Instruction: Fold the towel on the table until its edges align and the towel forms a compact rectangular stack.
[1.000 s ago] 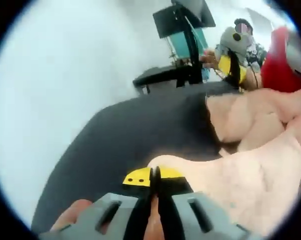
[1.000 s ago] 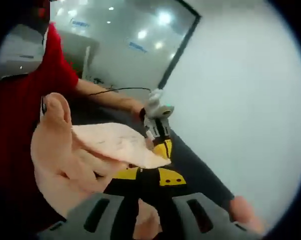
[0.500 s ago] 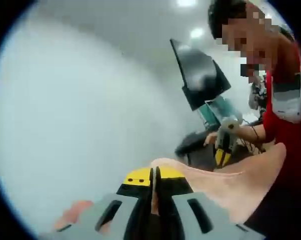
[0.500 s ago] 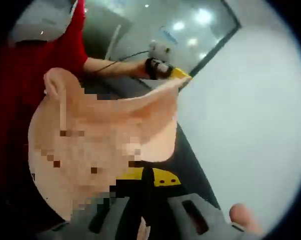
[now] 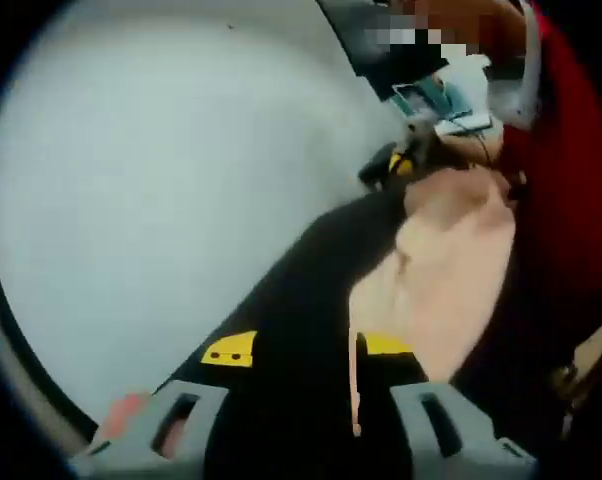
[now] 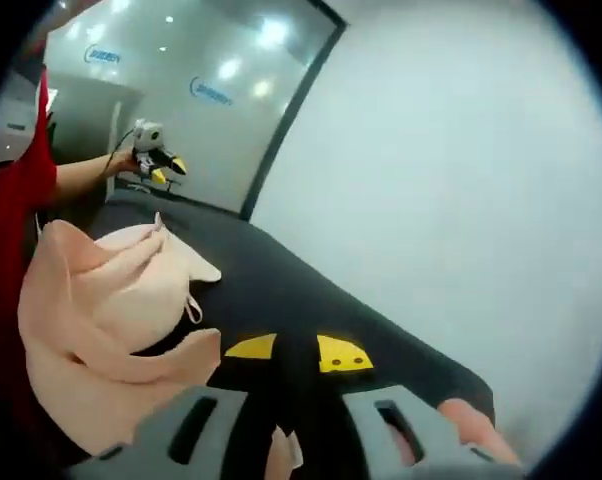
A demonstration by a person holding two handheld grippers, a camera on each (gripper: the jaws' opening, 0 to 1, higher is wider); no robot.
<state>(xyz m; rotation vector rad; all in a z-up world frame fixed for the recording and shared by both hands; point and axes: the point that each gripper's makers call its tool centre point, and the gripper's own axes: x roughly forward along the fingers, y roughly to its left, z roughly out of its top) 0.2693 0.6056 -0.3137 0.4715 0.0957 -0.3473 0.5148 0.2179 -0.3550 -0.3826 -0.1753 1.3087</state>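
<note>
1. A glass partition (image 6: 196, 95) with ceiling lights reflected in it is seen at the far side of the room.
2. A plain white wall (image 6: 461, 180) is seen beside it.
3. A dark monitor (image 5: 366, 40) is seen on a stand, blurred.
4. A red sleeve (image 5: 571, 150) is seen at one edge.

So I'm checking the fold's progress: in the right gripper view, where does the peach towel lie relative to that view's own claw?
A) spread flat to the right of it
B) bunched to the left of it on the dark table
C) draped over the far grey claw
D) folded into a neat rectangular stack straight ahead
B: the towel sits crumpled in loose folds on the dark table, left of the right claw, not yet a neat stack.
</note>
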